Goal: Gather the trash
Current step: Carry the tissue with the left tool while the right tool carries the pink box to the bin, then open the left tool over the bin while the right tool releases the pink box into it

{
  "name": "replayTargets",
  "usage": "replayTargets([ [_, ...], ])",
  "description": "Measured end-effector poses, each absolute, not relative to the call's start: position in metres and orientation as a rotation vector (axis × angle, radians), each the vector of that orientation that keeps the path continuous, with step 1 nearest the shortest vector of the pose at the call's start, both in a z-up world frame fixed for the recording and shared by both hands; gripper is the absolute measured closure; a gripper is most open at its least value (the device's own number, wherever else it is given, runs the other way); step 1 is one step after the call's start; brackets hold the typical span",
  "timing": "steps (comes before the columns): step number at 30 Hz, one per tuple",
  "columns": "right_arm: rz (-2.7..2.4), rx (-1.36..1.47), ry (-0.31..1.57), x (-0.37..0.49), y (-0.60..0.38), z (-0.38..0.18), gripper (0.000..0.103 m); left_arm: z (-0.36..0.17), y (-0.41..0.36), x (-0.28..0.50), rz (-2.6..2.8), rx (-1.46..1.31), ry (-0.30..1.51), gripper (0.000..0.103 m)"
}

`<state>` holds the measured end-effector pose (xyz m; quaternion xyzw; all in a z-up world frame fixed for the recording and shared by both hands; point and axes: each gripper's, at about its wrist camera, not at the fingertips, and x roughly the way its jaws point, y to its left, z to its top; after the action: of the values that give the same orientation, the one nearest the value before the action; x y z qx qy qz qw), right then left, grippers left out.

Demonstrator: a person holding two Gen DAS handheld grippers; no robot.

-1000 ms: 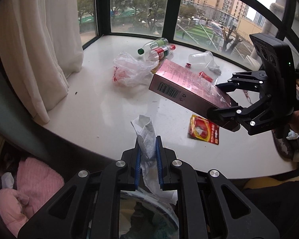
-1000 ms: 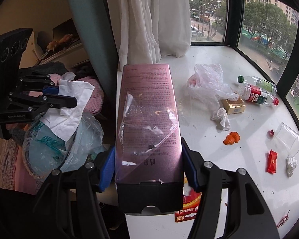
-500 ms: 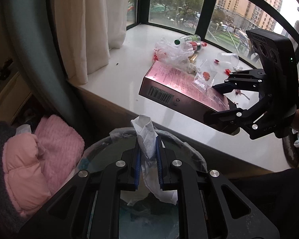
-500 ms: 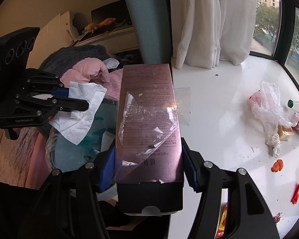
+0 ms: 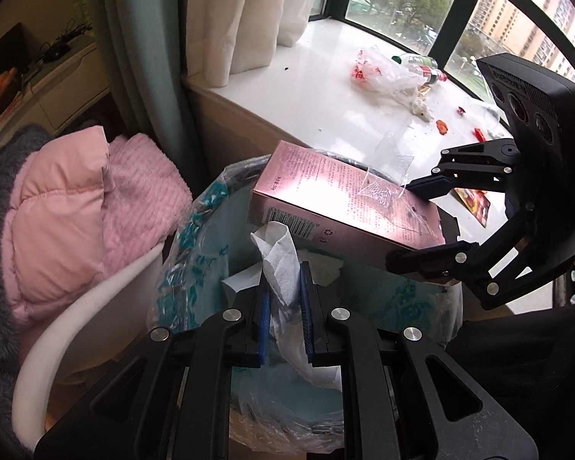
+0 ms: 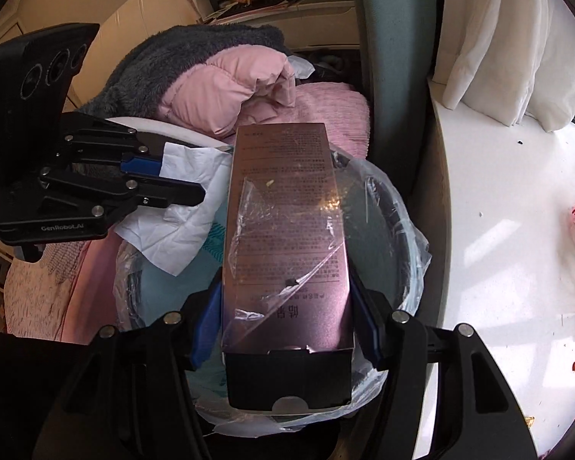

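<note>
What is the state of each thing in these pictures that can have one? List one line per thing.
Left gripper: shut on the tissue.
Tissue: crumpled, held over the bin.
Right gripper: shut on the box.
Box: held flat over the bin, film loose on top.
Bin: open, lined with a bag.
Bottles: lying on the sill.
Curtain: drawn aside.

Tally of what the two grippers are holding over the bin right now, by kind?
Pink box: 1, in the right gripper
White tissue: 1, in the left gripper
Total: 2, both above the lined trash bin
</note>
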<state>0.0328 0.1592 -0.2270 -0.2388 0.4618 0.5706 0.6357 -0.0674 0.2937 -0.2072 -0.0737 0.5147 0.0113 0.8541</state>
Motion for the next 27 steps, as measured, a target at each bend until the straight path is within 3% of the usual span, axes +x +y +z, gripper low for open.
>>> replayTargets([
  [23,1.297,-0.734,1.087,0.026,0.183,-0.260,0.046,-0.244,0.303,-0.085,0.079,-0.236,1.144,0.090],
  [24,1.299,-0.736,1.082,0.025,0.183,-0.260,0.044,-0.244,0.302,-0.085,0.079,-0.237,1.145,0.084],
  [25,1.300,-0.735,1.068,0.025,0.182,-0.258,0.031,-0.244,0.302,-0.085,0.077,-0.236,1.144,0.078],
  [27,1.308,-0.720,1.034,0.024,0.181,-0.253,0.011,-0.242,0.301,-0.087,0.079,-0.234,1.135,0.049],
])
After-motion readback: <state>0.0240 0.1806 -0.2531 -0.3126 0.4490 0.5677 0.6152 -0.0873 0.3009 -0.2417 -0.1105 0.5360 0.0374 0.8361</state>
